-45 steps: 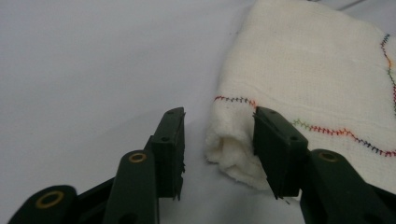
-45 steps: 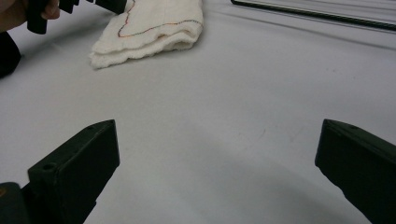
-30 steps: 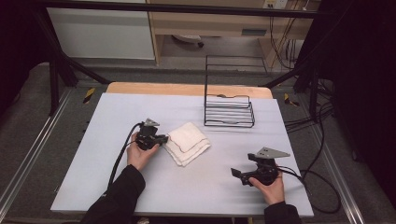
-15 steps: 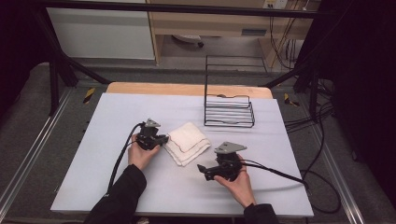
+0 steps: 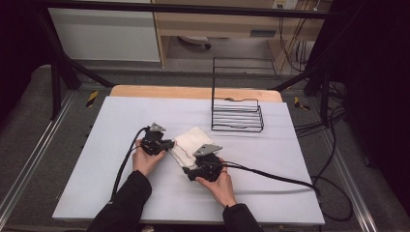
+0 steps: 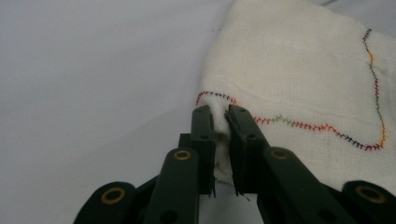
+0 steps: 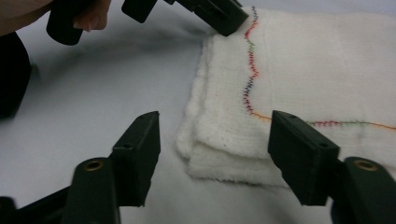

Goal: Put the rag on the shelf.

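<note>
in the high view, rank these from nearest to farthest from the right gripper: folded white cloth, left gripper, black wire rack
1. folded white cloth: right at the right gripper, its near corner between the open, closing jaws.
2. left gripper: up-left, clamped on the cloth's left corner.
3. black wire rack: far side, up-right.

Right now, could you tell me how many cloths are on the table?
1: a folded white cloth lies mid-table between the grippers, in front of the wire rack. Its layers could hide another.

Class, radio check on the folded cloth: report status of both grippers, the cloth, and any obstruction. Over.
Left gripper shut on cloth corner. Right gripper jaws just been closing, straddling near corner, pads not touching. Wire rack stands apart, nothing in the way.
</note>
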`<state>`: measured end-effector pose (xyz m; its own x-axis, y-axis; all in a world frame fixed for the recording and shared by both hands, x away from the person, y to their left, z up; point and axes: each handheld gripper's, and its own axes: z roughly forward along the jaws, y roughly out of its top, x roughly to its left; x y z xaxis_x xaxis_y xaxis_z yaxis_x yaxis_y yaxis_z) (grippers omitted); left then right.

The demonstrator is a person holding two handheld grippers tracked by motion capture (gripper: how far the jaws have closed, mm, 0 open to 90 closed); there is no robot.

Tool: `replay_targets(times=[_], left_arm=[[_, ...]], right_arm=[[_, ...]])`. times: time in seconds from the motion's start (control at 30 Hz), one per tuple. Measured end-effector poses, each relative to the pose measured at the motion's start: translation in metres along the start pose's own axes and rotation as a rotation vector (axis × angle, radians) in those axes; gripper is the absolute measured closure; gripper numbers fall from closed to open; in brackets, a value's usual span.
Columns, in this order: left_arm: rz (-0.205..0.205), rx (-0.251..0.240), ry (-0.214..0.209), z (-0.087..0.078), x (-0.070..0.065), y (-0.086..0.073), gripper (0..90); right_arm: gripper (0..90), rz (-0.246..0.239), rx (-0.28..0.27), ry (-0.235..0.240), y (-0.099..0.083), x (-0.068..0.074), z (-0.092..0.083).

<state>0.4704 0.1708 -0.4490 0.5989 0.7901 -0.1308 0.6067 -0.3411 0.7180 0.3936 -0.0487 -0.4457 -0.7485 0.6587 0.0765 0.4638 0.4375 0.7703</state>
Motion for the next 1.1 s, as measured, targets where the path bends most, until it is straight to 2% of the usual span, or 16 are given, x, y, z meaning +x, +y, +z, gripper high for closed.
replay_targets(times=[0.13,0.2,0.23,0.27,0.47,0.6,0.7,0.77,0.8,0.93,1.1], left_arm=[[0.001,0.0,-0.001,0.0,0.0,0.0,80.7],[0.0,0.001,-0.004,0.0,0.0,0.0,80.7],[-0.001,0.0,-0.005,0.0,0.001,0.0,80.7],[-0.001,0.001,-0.006,0.0,0.001,0.0,80.7],[-0.007,0.013,-0.007,0.0,0.001,0.002,80.7],[-0.012,0.018,-0.006,0.0,0.002,0.002,80.8],[-0.042,0.014,-0.012,0.0,0.002,0.003,81.1],[-0.068,0.021,-0.022,0.0,0.004,0.003,81.2],[-0.079,0.025,-0.024,-0.001,0.004,0.004,81.4],[-0.077,0.026,-0.016,-0.002,0.003,0.005,82.0],[-0.073,0.025,-0.014,-0.003,0.004,0.005,82.1]], right_arm=[[41.2,-0.025,0.016,-0.014,0.002,0.003,0.006],[48.8,-0.035,0.012,-0.014,0.002,0.005,0.009],[48.8,-0.035,0.012,-0.014,0.002,0.005,0.009],[52.8,-0.039,0.016,-0.014,0.001,0.006,0.01],[53.2,-0.068,0.019,-0.023,0.0,0.009,0.013],[60.6,-0.135,0.037,-0.071,0.001,0.014,0.016],[70.1,-0.172,0.036,-0.105,0.0,0.014,0.016],[72.9,-0.177,0.035,-0.113,-0.001,0.014,0.016],[78.9,-0.179,0.035,-0.125,0.0,0.013,0.016],[82.6,-0.16,0.038,-0.128,0.001,0.011,0.015],[82.1,-0.151,0.029,-0.11,0.002,0.009,0.014]])
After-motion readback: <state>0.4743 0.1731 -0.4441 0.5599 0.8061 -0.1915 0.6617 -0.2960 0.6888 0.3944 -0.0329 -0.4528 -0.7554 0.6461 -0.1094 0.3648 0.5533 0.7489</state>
